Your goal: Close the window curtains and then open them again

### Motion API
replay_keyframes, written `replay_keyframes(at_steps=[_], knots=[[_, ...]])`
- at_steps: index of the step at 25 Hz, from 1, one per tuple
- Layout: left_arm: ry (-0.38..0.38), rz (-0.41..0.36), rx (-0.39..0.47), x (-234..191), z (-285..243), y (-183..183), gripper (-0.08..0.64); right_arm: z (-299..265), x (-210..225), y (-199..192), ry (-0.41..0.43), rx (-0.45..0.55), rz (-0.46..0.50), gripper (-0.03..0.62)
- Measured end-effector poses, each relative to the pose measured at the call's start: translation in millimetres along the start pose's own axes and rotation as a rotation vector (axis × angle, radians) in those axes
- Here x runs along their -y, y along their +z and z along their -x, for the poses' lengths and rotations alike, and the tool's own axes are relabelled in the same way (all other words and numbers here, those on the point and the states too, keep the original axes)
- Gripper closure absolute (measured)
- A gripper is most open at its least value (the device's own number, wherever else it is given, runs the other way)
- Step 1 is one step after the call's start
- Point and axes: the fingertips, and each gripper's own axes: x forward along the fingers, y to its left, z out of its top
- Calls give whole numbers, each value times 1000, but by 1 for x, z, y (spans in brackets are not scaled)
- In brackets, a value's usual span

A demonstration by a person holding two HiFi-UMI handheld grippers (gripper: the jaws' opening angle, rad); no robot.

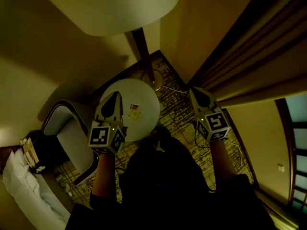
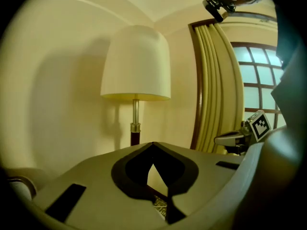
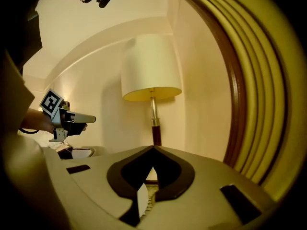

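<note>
The beige curtain [image 1: 249, 47] hangs gathered in folds at the right of the head view, beside the window [image 1: 297, 143]. It also shows as the curtain [image 2: 216, 80] in the left gripper view and the curtain [image 3: 261, 75] in the right gripper view. My left gripper [image 1: 115, 96] is shut and empty over the round table [image 1: 144, 123]. My right gripper [image 1: 195, 91] is shut and empty too, close to the curtain's lower folds but apart from them. Each gripper view shows its own jaws closed tip to tip, left gripper [image 2: 153, 143] and right gripper [image 3: 153, 147].
A floor lamp [image 1: 115, 4] with a pale shade stands in the corner straight ahead, its pole [image 1: 145, 56] beside the curtain. An armchair [image 1: 67, 138] sits to the left and a bed [image 1: 24, 186] at the lower left. Patterned carpet [image 1: 177, 109] lies between table and curtain.
</note>
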Motion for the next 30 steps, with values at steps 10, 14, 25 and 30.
replay_keyframes(at_steps=[10,14,25,30], knots=[[-334,-63,-31,84,-38,-11,560,110,36,-14,-328,17,-60,578],[-456,-73,-34,107,-35,-11,560,149,26,-18,-446,11,-79,578],[-688,-99,-83,195,-25,-28,560,258,18,-31,-684,8,-142,578],[-718,-127,-75,220,-22,-25,560,285,25,-33,-720,26,-156,578]])
